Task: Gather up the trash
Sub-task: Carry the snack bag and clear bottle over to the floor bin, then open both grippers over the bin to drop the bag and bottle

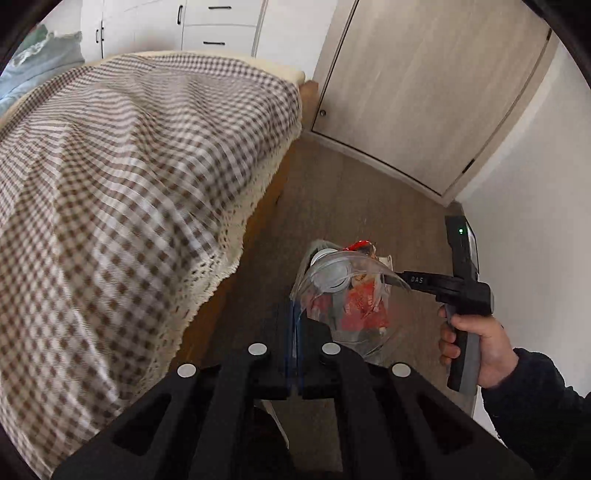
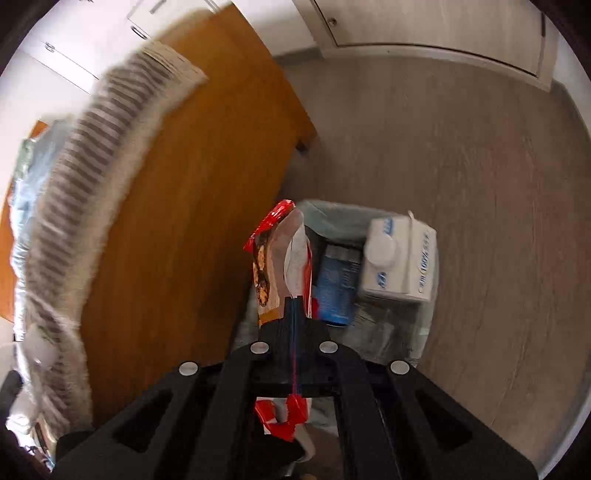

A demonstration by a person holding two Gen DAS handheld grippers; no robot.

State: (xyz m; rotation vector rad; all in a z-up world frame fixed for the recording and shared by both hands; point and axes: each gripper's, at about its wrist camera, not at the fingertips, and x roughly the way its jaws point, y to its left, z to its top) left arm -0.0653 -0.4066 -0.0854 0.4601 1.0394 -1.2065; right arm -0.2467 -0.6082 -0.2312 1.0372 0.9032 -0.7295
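Note:
My left gripper [image 1: 294, 325] is shut on a clear plastic cup [image 1: 332, 273] with a lid, held above the floor beside the bed. My right gripper [image 2: 294, 314] is shut on a red and brown snack wrapper [image 2: 275, 258] and holds it over a lined trash bin [image 2: 332, 218]. In the bin lie a white milk carton [image 2: 400, 258] and a blue bottle [image 2: 338, 284]. In the left wrist view the right gripper's fingers [image 1: 413, 279] hold the red wrapper [image 1: 364, 299] right behind the cup, and the bin is mostly hidden.
A bed with a brown checked cover [image 1: 129, 184] and lace fringe fills the left; its wooden side panel [image 2: 192, 184] stands close to the bin. A pale door [image 1: 424, 92] and white drawers [image 1: 218, 26] are at the back. Wood-look floor [image 2: 480, 184] lies to the right.

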